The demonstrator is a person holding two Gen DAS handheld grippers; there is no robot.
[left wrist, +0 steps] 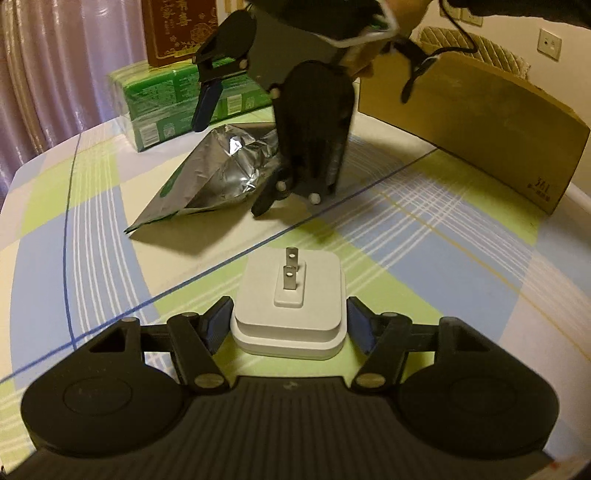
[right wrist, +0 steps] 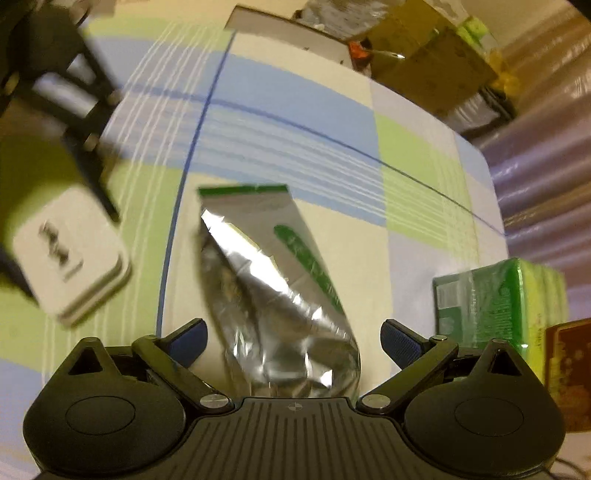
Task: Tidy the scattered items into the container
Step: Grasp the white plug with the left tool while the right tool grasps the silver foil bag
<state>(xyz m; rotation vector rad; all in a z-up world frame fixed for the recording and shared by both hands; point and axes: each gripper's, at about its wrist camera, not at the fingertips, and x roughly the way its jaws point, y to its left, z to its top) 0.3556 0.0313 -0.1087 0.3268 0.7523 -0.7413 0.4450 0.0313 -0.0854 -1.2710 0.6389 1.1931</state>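
Note:
A white charger plug (left wrist: 290, 317), prongs up, sits between the blue pads of my left gripper (left wrist: 289, 326), which is shut on its two sides just over the checked tablecloth. The right wrist view shows the same charger (right wrist: 72, 258) blurred at the left. A crumpled silver foil bag (left wrist: 218, 173) with green print lies further back. My right gripper (left wrist: 232, 164) hangs over it, open, one finger low beside the bag and the other raised. In its own view the foil bag (right wrist: 284, 302) lies between the wide-apart fingers of the right gripper (right wrist: 293, 343), untouched. A cardboard box (left wrist: 476, 122) stands at the back right.
A green wrapped pack (left wrist: 166, 99) with a brown patterned box (left wrist: 177, 29) on top stands at the back left, near a curtain. The same green pack (right wrist: 491, 306) is close to my right gripper's right finger. More cardboard boxes (right wrist: 424, 62) lie beyond the table's far edge.

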